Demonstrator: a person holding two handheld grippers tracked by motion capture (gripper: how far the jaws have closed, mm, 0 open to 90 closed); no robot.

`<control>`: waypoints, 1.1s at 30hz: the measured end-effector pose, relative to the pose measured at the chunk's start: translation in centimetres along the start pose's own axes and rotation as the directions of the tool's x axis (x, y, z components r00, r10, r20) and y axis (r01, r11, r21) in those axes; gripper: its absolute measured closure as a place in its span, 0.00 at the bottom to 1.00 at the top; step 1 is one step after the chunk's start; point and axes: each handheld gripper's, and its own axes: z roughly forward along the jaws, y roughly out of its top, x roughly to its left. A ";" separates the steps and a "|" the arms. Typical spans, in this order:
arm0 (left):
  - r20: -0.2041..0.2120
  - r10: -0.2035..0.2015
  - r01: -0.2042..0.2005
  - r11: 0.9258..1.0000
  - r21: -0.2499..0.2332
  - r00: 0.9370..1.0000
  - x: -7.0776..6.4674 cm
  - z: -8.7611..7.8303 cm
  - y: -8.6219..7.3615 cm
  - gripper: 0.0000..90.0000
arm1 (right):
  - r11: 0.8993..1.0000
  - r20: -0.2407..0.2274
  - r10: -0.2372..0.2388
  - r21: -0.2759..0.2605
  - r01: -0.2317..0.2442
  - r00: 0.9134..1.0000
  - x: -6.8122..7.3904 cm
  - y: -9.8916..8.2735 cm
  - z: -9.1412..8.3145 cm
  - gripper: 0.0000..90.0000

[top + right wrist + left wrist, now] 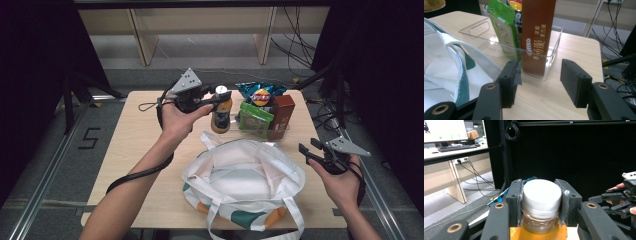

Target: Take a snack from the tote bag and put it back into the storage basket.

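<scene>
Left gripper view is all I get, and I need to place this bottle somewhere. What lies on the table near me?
Observer: An open white bag lies on the table's near side, mouth up.
Operator: Where is the right hand-held gripper?
Observer: To the right of the bag, jaws open with nothing between them.
Operator: What stands beside the bottle?
Observer: A clear tray with a brown box, a green packet and a chip bag.
</scene>
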 end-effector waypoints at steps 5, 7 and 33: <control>-0.003 -0.004 0.004 1.000 -0.003 1.000 0.1 0.3 0.0 0.65 | 1.000 0.014 0.029 -0.004 -0.029 0.999 0.2 0.0 0.1 0.55; -0.001 -0.003 0.003 1.000 0.000 1.000 0.2 0.4 -0.1 0.65 | 1.000 0.011 0.021 -0.005 -0.021 1.000 0.1 0.0 0.1 0.55; 0.029 -0.013 0.013 1.000 0.006 0.999 0.9 2.4 -0.7 0.65 | 0.999 -0.008 0.042 0.014 -0.042 0.999 0.4 -0.2 0.1 0.54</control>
